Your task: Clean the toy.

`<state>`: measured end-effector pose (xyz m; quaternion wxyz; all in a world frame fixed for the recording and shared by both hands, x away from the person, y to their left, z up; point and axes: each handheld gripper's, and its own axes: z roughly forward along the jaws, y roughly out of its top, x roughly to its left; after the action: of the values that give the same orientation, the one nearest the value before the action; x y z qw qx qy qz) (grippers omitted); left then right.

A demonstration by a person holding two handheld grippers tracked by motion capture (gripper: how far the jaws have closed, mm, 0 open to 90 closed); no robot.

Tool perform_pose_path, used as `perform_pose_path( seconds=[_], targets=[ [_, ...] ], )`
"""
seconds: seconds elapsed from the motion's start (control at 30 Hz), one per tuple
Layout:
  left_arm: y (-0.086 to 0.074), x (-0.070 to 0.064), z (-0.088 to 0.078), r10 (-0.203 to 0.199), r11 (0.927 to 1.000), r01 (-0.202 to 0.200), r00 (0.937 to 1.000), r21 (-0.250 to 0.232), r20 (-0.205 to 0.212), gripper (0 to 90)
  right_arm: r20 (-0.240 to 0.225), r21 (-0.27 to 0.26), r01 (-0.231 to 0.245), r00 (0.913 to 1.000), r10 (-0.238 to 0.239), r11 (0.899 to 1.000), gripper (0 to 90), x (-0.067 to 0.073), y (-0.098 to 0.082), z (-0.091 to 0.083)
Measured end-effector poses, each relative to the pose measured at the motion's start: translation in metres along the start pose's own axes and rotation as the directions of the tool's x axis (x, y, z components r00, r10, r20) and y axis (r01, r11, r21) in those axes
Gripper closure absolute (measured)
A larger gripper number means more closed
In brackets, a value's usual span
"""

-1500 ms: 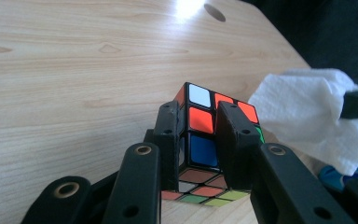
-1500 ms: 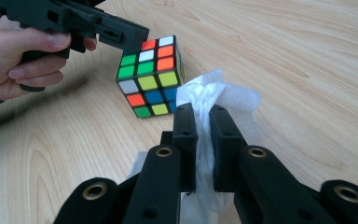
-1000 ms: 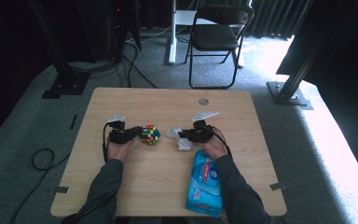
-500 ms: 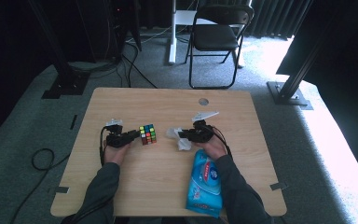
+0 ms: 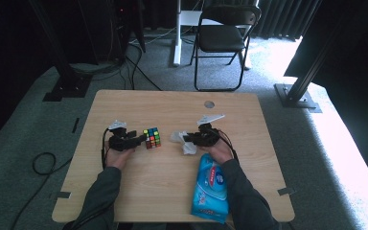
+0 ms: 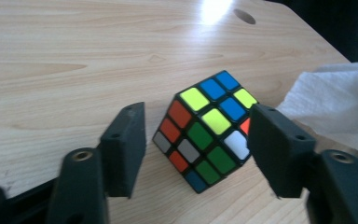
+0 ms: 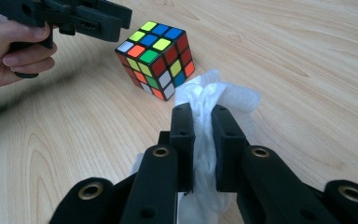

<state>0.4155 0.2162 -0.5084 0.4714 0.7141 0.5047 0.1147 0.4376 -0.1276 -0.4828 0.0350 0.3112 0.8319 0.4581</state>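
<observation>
A colourful puzzle cube [image 5: 152, 138] [image 6: 207, 130] [image 7: 156, 58] rests on the wooden table [image 5: 172, 191], left of centre. My left gripper [image 5: 138, 139] [image 6: 196, 119] lies level just left of it. Its jaws have just been opening and stand open on either side of the cube's near corner, not pressing on it. My right gripper [image 5: 188, 139] [image 7: 200, 116] is shut on a crumpled white wipe [image 5: 181, 142] [image 7: 230, 98] [image 6: 338, 98], a short way right of the cube. In the right gripper view the left gripper [image 7: 116, 18] shows beside the cube.
A blue packet of wet wipes [image 5: 211, 189] lies by the right forearm near the front edge. A round hole [image 5: 209, 104] sits at the table's back. A black folding chair [image 5: 225, 38] stands behind the table.
The cube looked tilted at the left gripper's tips a second ago and now sits square on the table. The right hand and its wipe have stayed put.
</observation>
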Motion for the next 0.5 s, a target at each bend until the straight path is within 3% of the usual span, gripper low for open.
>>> perform_pose_path(
  seconds=[0.33,0.43,0.5],
  targets=[
    [0.001,-0.009,0.006,0.087,0.9959,-0.087,0.9959,0.025,-0.025,24.2,-0.001,0.001,0.0,1.0,0.0,1.0,81.2,0.0,0.0,0.0],
    [0.0,-0.014,0.007,0.169,0.9853,-0.167,0.9827,0.039,-0.075,23.7,-0.003,0.002,0.001,1.0,-0.001,1.0,81.1,0.0,0.0,0.0],
    [0.0,-0.016,0.008,0.2,0.9796,-0.198,0.9772,0.032,-0.07,22.6,-0.004,0.003,0.001,1.0,-0.001,1.0,81.1,0.0,0.0,0.0]
  ],
)
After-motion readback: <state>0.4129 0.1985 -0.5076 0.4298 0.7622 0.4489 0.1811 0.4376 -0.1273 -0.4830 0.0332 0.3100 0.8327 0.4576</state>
